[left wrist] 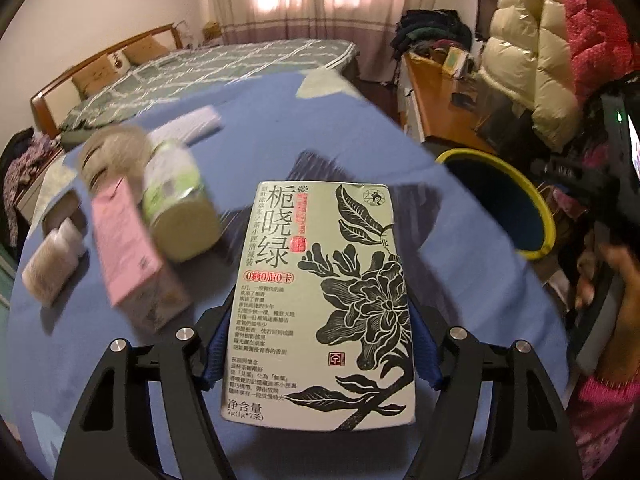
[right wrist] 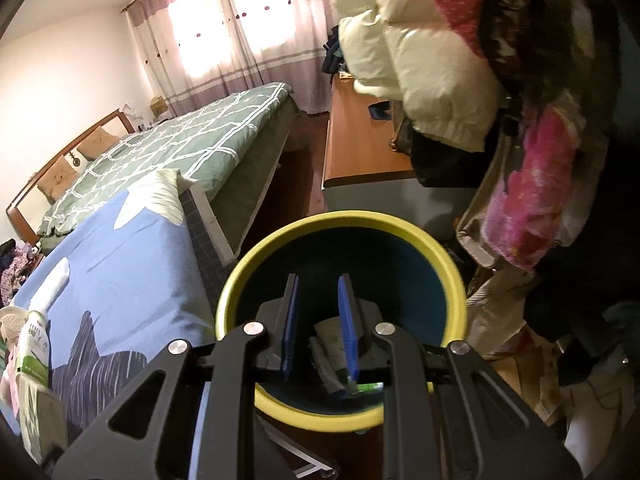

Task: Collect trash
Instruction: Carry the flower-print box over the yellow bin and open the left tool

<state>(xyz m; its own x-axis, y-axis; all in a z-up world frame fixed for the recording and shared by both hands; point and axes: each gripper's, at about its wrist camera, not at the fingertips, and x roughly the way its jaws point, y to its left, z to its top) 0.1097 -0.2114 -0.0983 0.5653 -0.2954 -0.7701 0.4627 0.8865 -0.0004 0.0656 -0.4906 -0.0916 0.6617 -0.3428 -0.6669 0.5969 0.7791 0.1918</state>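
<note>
My left gripper (left wrist: 320, 320) is shut on a pale green tea box (left wrist: 320, 300) with black flower print and Chinese text, held above the blue bedspread (left wrist: 440, 280). Left of it lie a pink carton (left wrist: 132, 256), a green-labelled bottle (left wrist: 176, 200), a round container (left wrist: 112, 156) and a small beige packet (left wrist: 48, 268). The yellow-rimmed bin (left wrist: 508, 200) stands to the right. My right gripper (right wrist: 318, 320) is open and empty over the bin (right wrist: 340, 220); some trash (right wrist: 332, 360) lies inside it.
A white towel (left wrist: 192, 124) lies further back on the bedspread. A green checked bed (right wrist: 180, 144) lies behind. A wooden desk (right wrist: 360, 140) and hanging puffy jackets (right wrist: 420, 60) are at the right. Bags (right wrist: 520, 360) sit beside the bin.
</note>
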